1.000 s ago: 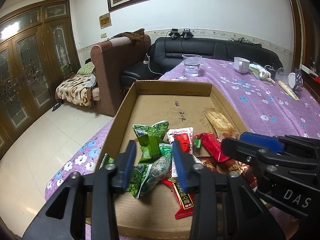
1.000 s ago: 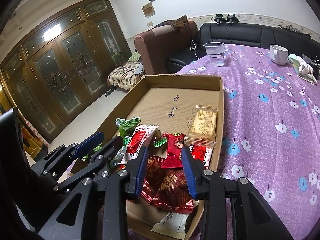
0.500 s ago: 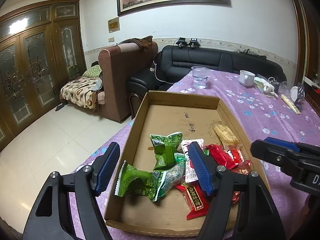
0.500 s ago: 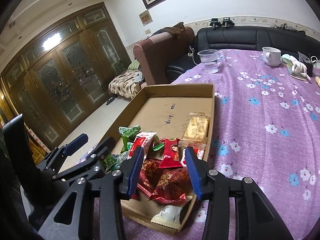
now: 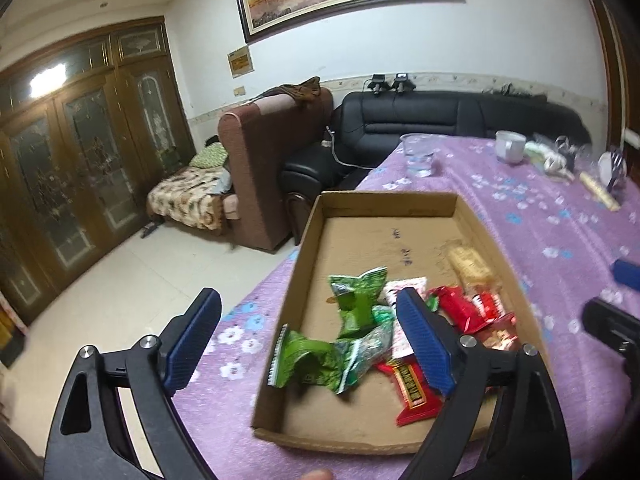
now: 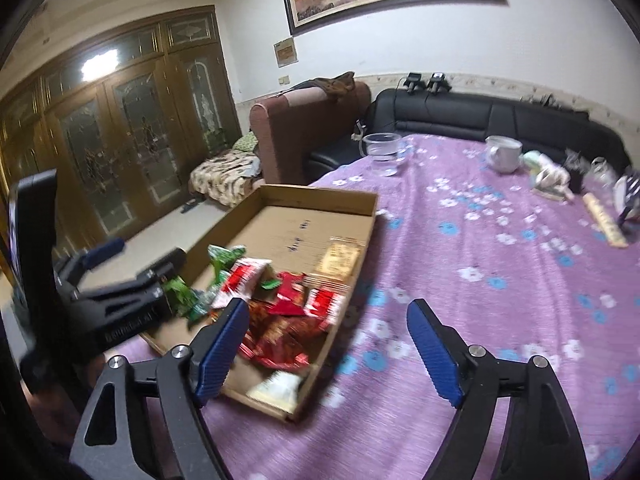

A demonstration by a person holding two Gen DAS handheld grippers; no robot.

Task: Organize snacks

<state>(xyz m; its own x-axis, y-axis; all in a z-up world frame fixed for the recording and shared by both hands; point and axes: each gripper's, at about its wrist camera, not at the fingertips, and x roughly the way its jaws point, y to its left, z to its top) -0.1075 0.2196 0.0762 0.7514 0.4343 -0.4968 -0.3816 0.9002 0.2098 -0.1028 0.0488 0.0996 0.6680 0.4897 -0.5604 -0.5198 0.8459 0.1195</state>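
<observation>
A shallow cardboard tray [image 5: 372, 202] [image 6: 304, 194] lies on the purple flowered tablecloth and holds a heap of snack packets. Green packets [image 5: 320, 360] [image 6: 222, 258] lie at its left, red packets [image 5: 416, 392] [image 6: 280, 336] in the middle and near right, a tan biscuit pack [image 5: 468, 264] [image 6: 340, 258] farther back. My left gripper [image 5: 308, 344] is open and empty above the tray's near left edge. My right gripper [image 6: 328, 352] is open and empty above the tray's near right corner and the cloth.
On the table [image 6: 500, 280] stand a clear plastic cup [image 5: 419, 155] [image 6: 383, 152], a white mug [image 5: 510, 146] [image 6: 503, 153] and small clutter [image 6: 592, 196] at the far right. A brown armchair [image 5: 276, 168] and a black sofa [image 5: 440, 116] stand beyond. Tiled floor lies left.
Both grippers have pulled back and risen away from the snack heap and have opened wider. The green packets that were between the left fingers lie in the tray.
</observation>
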